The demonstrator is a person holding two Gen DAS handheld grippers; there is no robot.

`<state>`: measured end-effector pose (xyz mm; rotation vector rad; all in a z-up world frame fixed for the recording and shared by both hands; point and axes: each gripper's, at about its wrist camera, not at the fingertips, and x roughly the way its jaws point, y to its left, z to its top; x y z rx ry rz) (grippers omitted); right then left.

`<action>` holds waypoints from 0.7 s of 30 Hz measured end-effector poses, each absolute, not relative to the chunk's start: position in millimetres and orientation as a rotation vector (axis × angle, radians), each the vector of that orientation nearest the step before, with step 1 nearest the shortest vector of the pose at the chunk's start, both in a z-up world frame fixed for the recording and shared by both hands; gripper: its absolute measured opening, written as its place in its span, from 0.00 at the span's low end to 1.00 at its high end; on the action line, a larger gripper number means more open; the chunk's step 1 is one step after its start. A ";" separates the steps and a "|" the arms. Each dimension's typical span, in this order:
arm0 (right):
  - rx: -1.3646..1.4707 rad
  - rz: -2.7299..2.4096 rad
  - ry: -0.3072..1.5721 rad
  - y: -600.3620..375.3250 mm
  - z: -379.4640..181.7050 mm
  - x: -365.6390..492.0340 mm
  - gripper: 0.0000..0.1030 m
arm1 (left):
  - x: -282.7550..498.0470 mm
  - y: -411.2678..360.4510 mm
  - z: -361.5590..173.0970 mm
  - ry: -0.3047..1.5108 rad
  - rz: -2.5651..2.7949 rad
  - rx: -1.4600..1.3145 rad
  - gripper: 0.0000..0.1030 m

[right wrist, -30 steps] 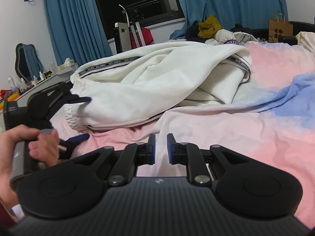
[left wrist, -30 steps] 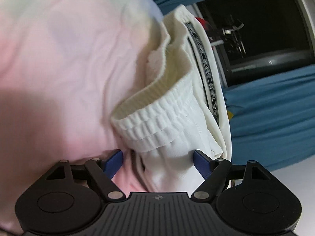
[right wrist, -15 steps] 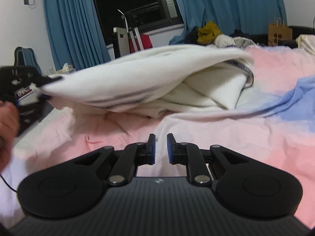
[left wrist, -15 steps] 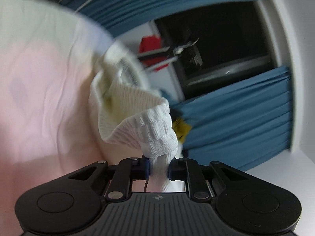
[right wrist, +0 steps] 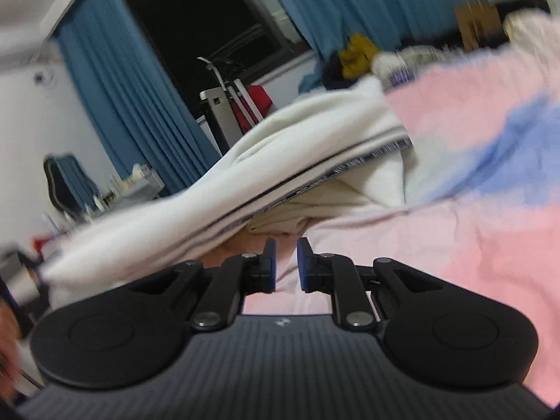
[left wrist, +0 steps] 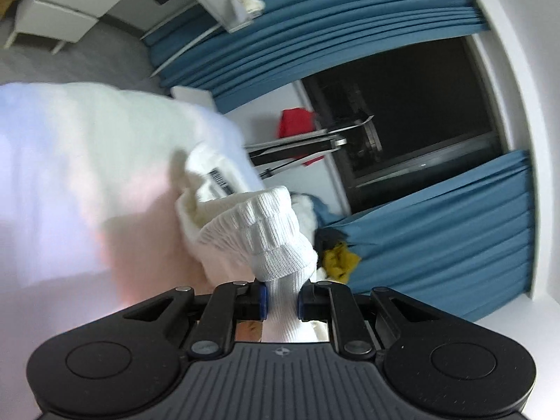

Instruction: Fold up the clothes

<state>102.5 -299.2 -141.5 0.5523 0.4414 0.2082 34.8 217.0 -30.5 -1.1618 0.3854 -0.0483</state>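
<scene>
Left gripper clamped on the ribbed white cuff of the cream trousers, blue pads pressing the knit from both sides, cloth bunched between the jaws and running back under the housing

Right gripper closed to a narrow slit, nothing between the jaws, hovering over bare pink sheet with the lifted trouser leg just ahead and above

Trousers stretched in a long band from the bed's left edge, raised off the sheet there, toward the middle of the bed, where the rest lies folded on itself with a dark printed tape along the seam. Open sheet, pink with a blue patch, to the right and front of the garment, free for moving

Room: blue curtains either side of a dark window, a white stand with something red behind it, a heap of clothes with a yellow piece at the far edge of the bed, a cluttered desk past the left edge

Left view alone: the cuff's grip up close, white drawers and grey floor. Right view alone: the whole garment's lie, and a blurred hand at the lower left corner. Both views smeared by motion
</scene>
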 end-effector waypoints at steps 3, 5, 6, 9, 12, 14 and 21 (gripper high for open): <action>0.646 0.210 0.496 -317.1 -137.5 126.2 0.16 | 31.0 225.3 -43.7 0.418 -0.009 -1.187 0.15; 0.702 0.205 0.529 -328.5 -133.6 147.0 0.18 | 38.5 231.8 -49.2 0.417 -0.002 -1.223 0.15; 0.719 0.194 0.534 -334.4 -130.4 161.5 0.24 | 40.8 233.9 -50.6 0.412 0.003 -1.221 0.15; 0.749 0.166 0.531 -348.4 -124.4 206.3 0.38 | 53.3 236.4 -55.8 0.392 0.071 -1.145 0.16; 0.691 0.090 0.531 -354.2 -120.2 254.7 0.60 | 64.3 240.5 -70.6 0.408 0.105 -1.140 0.15; 0.647 0.020 0.566 -354.7 -121.8 287.9 0.61 | 72.5 245.2 -78.9 0.422 0.110 -1.147 0.15; 0.400 -0.213 0.672 -340.5 -135.5 360.7 0.59 | 103.5 245.4 -95.8 0.474 0.135 -1.076 0.15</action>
